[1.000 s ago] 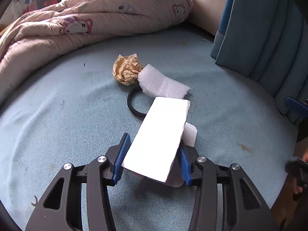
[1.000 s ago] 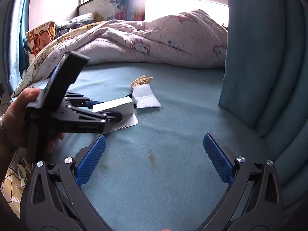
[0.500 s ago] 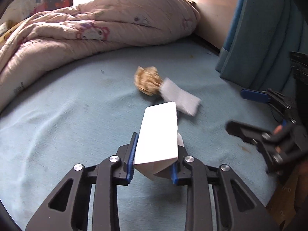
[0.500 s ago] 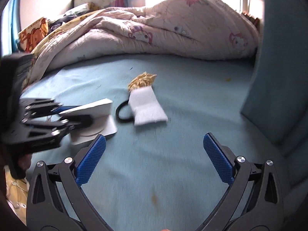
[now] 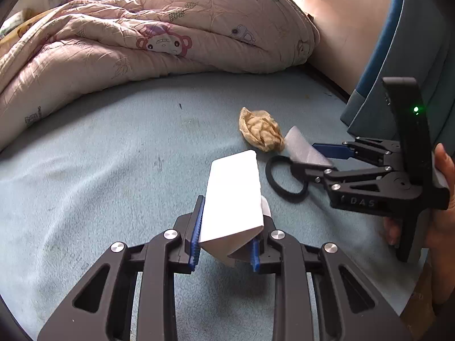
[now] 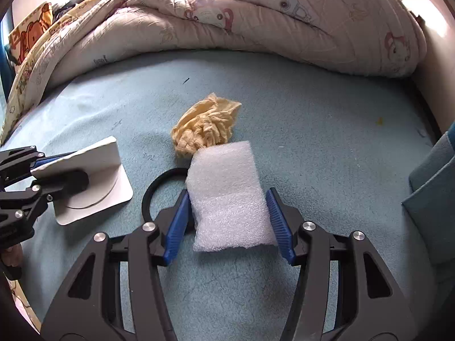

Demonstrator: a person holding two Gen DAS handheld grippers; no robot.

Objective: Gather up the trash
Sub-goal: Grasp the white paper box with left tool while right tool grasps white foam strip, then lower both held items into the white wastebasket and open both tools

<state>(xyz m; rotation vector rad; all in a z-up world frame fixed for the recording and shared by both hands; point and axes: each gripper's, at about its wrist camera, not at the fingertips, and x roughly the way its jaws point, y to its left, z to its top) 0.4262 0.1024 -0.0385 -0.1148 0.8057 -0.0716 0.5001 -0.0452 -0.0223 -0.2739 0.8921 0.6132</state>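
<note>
Since a second ago the right gripper (image 6: 229, 221) has swung in over the foam piece (image 6: 227, 196), and its jaws have just been closing, now touching the foam on both sides. The left gripper (image 5: 226, 236) has carried its folded white card (image 5: 233, 196) a little away from the other scraps and grips it tightly.

A quilted pink blanket (image 5: 159, 34) with cartoon prints is heaped along the far side of the pale blue bed sheet (image 6: 312, 130). A blue padded panel (image 5: 403, 65) stands at the right edge. The foam is a bubbly white rectangle lying flat, overlapping a thin black ring (image 6: 153, 190). Touching its far end is a crumpled yellowish tissue (image 6: 206, 128).
</note>
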